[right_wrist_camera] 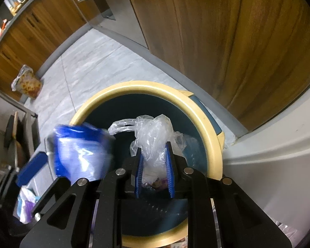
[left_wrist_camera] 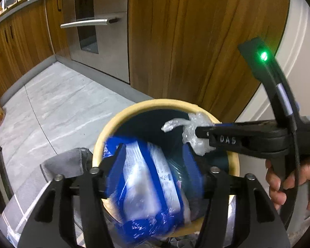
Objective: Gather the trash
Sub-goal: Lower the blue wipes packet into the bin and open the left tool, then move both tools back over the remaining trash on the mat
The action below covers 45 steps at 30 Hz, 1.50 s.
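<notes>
A round bin with a cream rim (left_wrist_camera: 122, 119) (right_wrist_camera: 204, 113) and dark inside stands on the floor. My left gripper (left_wrist_camera: 153, 161) is open above its mouth; a blurred blue and white plastic wrapper (left_wrist_camera: 148, 188) sits loose between its fingers, also blurred in the right wrist view (right_wrist_camera: 80, 155). My right gripper (right_wrist_camera: 155, 165) is shut on a crumpled clear plastic bag (right_wrist_camera: 153, 132) over the bin; the bag shows in the left wrist view (left_wrist_camera: 194, 132) at the gripper's tip (left_wrist_camera: 198, 133).
Wooden cabinet doors (left_wrist_camera: 196, 41) and a steel oven (left_wrist_camera: 97, 31) stand behind the bin. A printed bag (right_wrist_camera: 26, 82) lies on the grey tile floor by the far cabinets. A white wall (right_wrist_camera: 279, 165) is to the right. A metal rack (right_wrist_camera: 12, 124) stands left.
</notes>
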Each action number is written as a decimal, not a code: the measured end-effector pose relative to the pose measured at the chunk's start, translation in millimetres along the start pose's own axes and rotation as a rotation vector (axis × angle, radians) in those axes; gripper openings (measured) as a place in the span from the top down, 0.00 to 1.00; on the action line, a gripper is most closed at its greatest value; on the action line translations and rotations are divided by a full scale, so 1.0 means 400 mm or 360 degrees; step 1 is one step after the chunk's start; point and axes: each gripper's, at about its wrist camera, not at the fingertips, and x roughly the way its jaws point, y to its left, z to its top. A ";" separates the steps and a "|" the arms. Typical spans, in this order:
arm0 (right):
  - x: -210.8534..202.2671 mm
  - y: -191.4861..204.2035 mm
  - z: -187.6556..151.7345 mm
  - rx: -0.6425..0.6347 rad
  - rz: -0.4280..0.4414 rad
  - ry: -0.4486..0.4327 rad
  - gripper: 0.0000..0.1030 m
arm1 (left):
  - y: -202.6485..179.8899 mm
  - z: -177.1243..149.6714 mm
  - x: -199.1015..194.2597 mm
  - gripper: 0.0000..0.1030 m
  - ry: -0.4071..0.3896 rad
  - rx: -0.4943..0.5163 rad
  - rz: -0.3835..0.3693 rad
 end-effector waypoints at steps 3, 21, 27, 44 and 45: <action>0.003 -0.004 -0.005 0.0007 -0.0013 0.0016 0.79 | 0.003 0.002 -0.012 0.43 -0.0013 -0.0011 0.0006; -0.025 0.034 -0.026 -0.0098 -0.0003 -0.0022 0.48 | 0.109 -0.060 -0.141 0.39 -0.0025 -0.0199 0.0170; -0.057 0.076 -0.043 -0.0181 0.0009 -0.0065 0.44 | 0.140 -0.102 -0.216 0.38 -0.0043 -0.0280 0.0235; -0.255 0.227 -0.128 -0.0349 0.0166 -0.0362 0.07 | 0.242 -0.262 -0.505 0.06 -0.0214 -0.0572 0.0540; -0.266 0.235 -0.134 -0.0358 0.0185 -0.0378 0.06 | 0.251 -0.269 -0.524 0.06 -0.0227 -0.0587 0.0560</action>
